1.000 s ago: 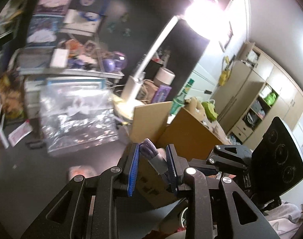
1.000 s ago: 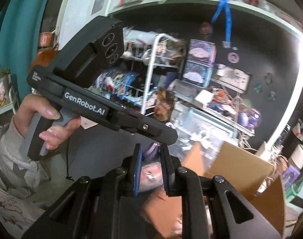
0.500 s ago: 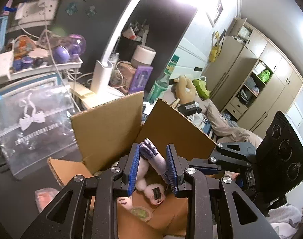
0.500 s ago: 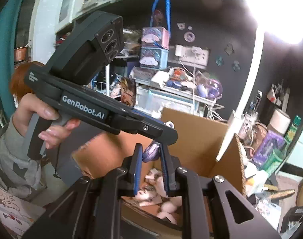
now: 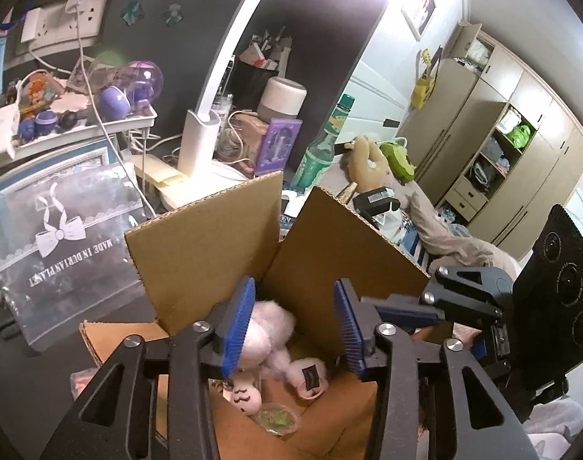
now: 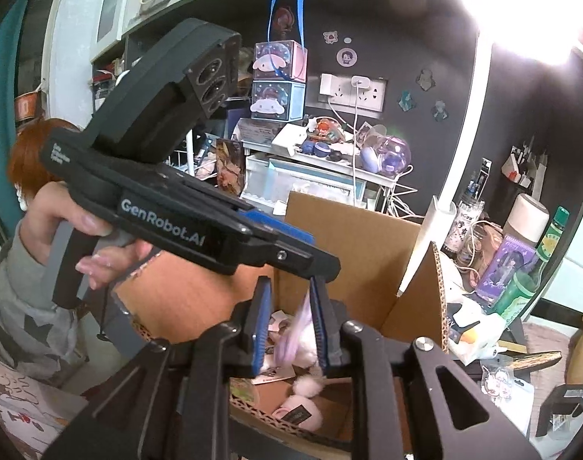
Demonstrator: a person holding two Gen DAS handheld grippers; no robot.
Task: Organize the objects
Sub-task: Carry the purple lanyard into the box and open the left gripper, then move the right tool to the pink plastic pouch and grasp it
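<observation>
Left tool (image 5: 294, 287) hangs over the open cardboard box (image 5: 203, 253). Its jaws are spreading, and the blue pads press on nothing. The pale pink plush toy (image 5: 270, 329) sits low between them, brushing the pad at 9 o'clock, and it is already down inside the box. A hand (image 6: 99, 245) in a grey sleeve grips this tool's handle.

The right tool (image 6: 290, 287) points into the same box from the other side, with its jaws drawn almost together. A blurred strip of lilac fabric (image 6: 295, 326) lies in the narrow gap against the pad at 3 o'clock. I cannot tell whether it is really pinched.

Seen from the left wrist, an egg-shaped toy with drawn lashes (image 5: 247, 398) and a small clear cup with green contents (image 5: 278, 418) lie on the box floor at 6 o'clock from the plush.

Beyond the raised flaps, the cluttered tabletop carries several things:
- A clear bag printed with a white bow (image 5: 61, 245) stands at 9 o'clock.
- A white lamp base (image 5: 197, 142) stands at 11 o'clock.
- A purple box (image 5: 278, 145) stands at 12 o'clock.
- A green bottle (image 5: 318, 149) stands just beside the purple box.

A beige wardrobe (image 5: 483, 134) fills the wall at 2 o'clock.
</observation>
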